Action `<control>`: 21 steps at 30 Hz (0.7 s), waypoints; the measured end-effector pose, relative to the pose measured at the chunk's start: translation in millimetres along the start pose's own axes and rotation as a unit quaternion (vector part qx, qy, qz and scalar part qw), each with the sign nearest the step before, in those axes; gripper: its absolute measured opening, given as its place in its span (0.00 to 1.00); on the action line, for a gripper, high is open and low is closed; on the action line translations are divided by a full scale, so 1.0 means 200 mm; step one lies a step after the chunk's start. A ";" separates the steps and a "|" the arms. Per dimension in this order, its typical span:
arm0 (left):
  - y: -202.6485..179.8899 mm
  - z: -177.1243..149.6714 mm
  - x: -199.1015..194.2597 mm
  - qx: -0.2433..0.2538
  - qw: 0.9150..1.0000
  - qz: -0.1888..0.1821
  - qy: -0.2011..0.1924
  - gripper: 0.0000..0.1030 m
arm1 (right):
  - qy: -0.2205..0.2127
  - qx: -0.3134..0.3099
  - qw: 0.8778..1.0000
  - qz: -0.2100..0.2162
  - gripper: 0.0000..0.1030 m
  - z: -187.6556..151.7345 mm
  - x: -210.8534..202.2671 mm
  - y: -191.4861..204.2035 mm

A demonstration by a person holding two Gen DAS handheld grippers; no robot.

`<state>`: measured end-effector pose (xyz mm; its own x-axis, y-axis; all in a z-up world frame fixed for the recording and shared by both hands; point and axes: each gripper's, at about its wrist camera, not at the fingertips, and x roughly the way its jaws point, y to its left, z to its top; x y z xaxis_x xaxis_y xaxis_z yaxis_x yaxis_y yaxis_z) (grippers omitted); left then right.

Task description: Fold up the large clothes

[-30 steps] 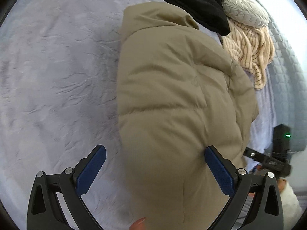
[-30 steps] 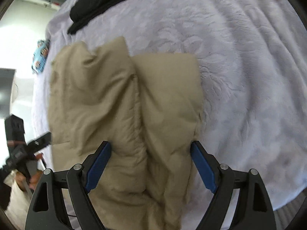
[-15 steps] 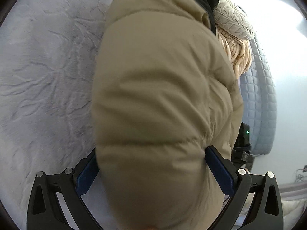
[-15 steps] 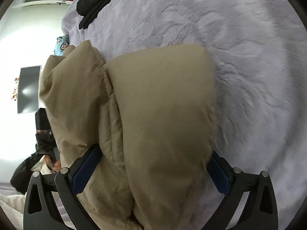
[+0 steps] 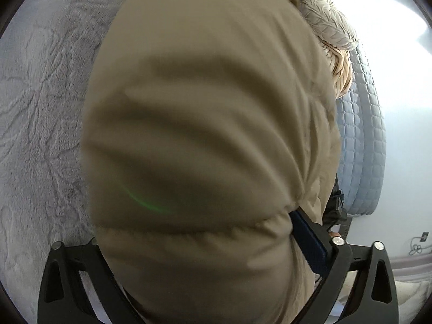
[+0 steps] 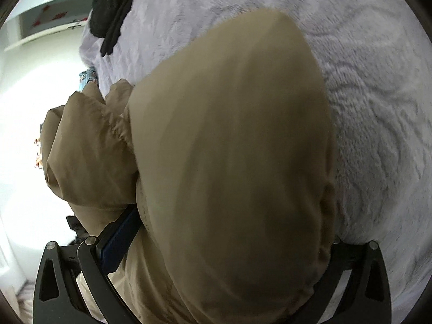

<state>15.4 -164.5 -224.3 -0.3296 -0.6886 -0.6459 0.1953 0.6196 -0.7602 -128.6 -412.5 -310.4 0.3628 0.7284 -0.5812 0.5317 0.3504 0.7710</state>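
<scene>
Mostly saw tan puffer jacket (image 5: pixel 205 135), heaped on the lavender plush bedspread (image 5: pixel 40 135) and bulging up so close to both cameras that the fabric blurred. Found it lying toward the near edge of the bedspread, with bare plush showing to one side of it in each wrist view.

Found the left gripper (image 5: pixel 194 226) over the bedspread with its fingers spread wide and the jacket's bulk swelling up between them. Noted one blue pad (image 5: pixel 307 237) showing, with padded fabric lying against its inner face; could not see the opposite pad, buried under the jacket. Saw no pinch on the cloth, only the puffed mass filling the gap.

Found the right gripper (image 6: pixel 232 224) likewise over the bedspread, fingers standing as far apart as they go, a rounded fold of the jacket filling the space between. Made out one blue pad (image 6: pixel 118 240) beside a stitched seam, touching or nearly touching it; lost the other behind the fabric.

Spotted a black garment (image 6: pixel 110 13) at the far edge of the bedspread, well apart from the jacket. Spotted a cream knit item (image 5: pixel 326 27) at the far end of the bedspread too, and a pale blue quilted mattress side (image 5: pixel 361 148) dropping away just below the bedspread's edge.
</scene>
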 end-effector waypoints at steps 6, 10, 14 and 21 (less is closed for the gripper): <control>-0.08 -0.04 -0.08 0.004 1.000 0.002 -0.015 0.77 | -0.005 0.007 1.000 0.014 0.82 -0.02 -0.05 0.02; -0.17 -0.06 -0.12 0.019 1.000 0.004 -0.024 0.73 | -0.008 -0.004 0.999 0.032 0.63 -0.07 -0.10 0.06; -0.29 -0.11 -0.21 0.034 0.999 -0.011 -0.039 0.73 | -0.012 -0.019 0.998 0.058 0.60 -0.12 -0.16 0.13; -0.28 -0.16 -0.51 0.062 0.994 -0.022 -0.083 0.73 | -0.025 -0.066 0.996 0.046 0.60 -0.17 -0.19 0.43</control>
<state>9.1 -117.6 -113.4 -0.1860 -0.7735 -0.6059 0.2997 0.5426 -0.7847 -122.3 -389.8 -214.1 0.4449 0.7321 -0.5158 0.3900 0.3601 0.8475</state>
